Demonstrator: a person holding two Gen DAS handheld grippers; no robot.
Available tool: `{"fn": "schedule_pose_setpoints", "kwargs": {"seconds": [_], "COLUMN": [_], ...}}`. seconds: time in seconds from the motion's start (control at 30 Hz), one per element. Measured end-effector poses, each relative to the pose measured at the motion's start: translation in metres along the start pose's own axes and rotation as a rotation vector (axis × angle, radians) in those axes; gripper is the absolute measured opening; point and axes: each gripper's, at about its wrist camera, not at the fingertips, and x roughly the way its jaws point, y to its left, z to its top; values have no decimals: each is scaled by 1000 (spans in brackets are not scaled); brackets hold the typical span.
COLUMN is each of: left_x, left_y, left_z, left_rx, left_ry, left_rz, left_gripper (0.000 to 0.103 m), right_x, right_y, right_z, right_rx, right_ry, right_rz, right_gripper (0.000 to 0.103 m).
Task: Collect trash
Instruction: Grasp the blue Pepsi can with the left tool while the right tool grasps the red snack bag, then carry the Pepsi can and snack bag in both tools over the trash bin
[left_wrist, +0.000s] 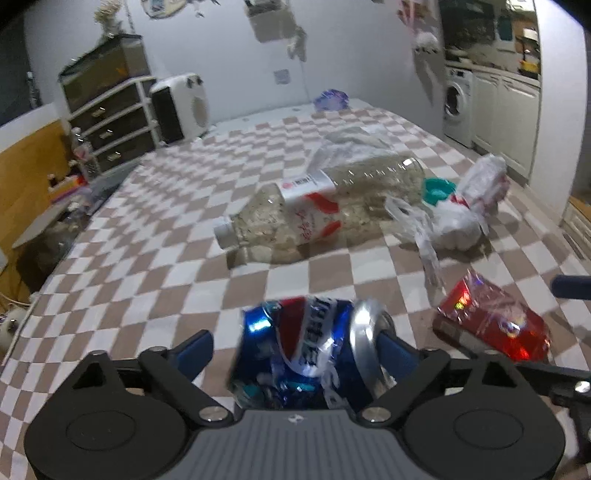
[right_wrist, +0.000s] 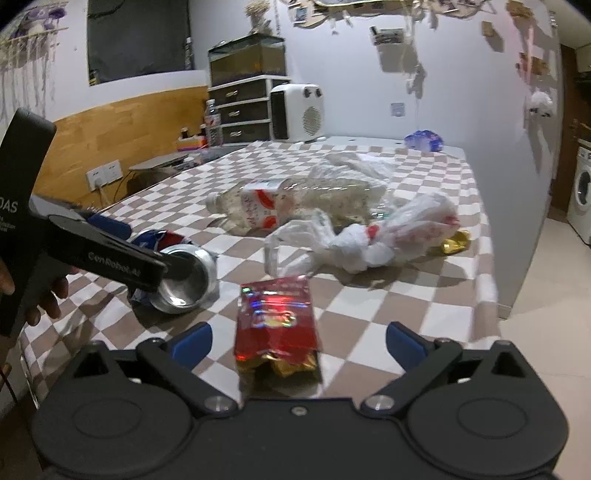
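A crushed blue cola can (left_wrist: 306, 343) lies on the checked tablecloth (left_wrist: 147, 277) between the fingers of my left gripper (left_wrist: 295, 347). The right pad touches the can's silver end; the left pad stands a little off it. The right wrist view shows that can (right_wrist: 188, 273) behind a left finger (right_wrist: 122, 264). My right gripper (right_wrist: 297, 341) is wide open around a shiny red snack packet (right_wrist: 277, 325), touching neither side. Farther back lie a clear plastic bottle (left_wrist: 314, 210), a knotted white plastic bag (right_wrist: 388, 236), a teal cap (left_wrist: 436, 190) and a gold wrapper (right_wrist: 456, 242).
A white heater (right_wrist: 299, 110), a drawer unit (right_wrist: 243, 110) with a fish tank on top and a purple bag (right_wrist: 424, 140) stand at the far end. The table's right edge drops to a tiled floor (right_wrist: 535, 277). A washing machine (left_wrist: 458, 103) stands beyond.
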Motion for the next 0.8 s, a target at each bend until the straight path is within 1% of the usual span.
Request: {"fn": "schedule_pose_setpoints", "kwargs": {"seconds": [0.03, 0.07, 0.1, 0.2, 0.37, 0.4, 0.53, 0.57, 0.63, 0.67, 0.7, 0.8], "left_x": [1, 1, 0, -1, -2, -2, -5, -6, -9, -10, -11, -15], "left_y": [0, 1, 1, 0, -1, -1, -6, -6, -7, -7, -6, -5], "left_z": [0, 0, 0, 3, 4, 3, 2, 2, 2, 3, 3, 4], "left_rx": [0, 1, 3, 15, 2, 2, 11, 11, 10, 7, 3, -12], "left_ry": [6, 9, 9, -3, -22, -25, -32, -33, -38, -41, -47, -58], "left_rz": [-13, -19, -19, -14, -18, -15, 0, -1, -1, 3, 8, 16], "left_gripper": [86, 84, 83, 79, 77, 77, 77, 77, 77, 76, 76, 75], "right_x": [2, 4, 6, 10, 12, 12, 15, 15, 16, 16, 15, 12], "right_y": [2, 4, 5, 5, 3, 4, 5, 4, 4, 4, 3, 2], "right_z": [0, -1, -2, -5, -4, -4, -4, -4, -4, -4, -4, -4], "right_rx": [-3, -6, -9, 0, 15, 13, 7, 8, 10, 13, 17, 25], "right_ry": [2, 4, 5, 13, 9, 12, 28, 32, 35, 36, 34, 26], "right_rz": [4, 7, 8, 9, 15, 19, 11, 9, 6, 7, 9, 18], "right_gripper": [96, 95, 93, 90, 85, 84, 81, 78, 68, 58, 56, 54]}}
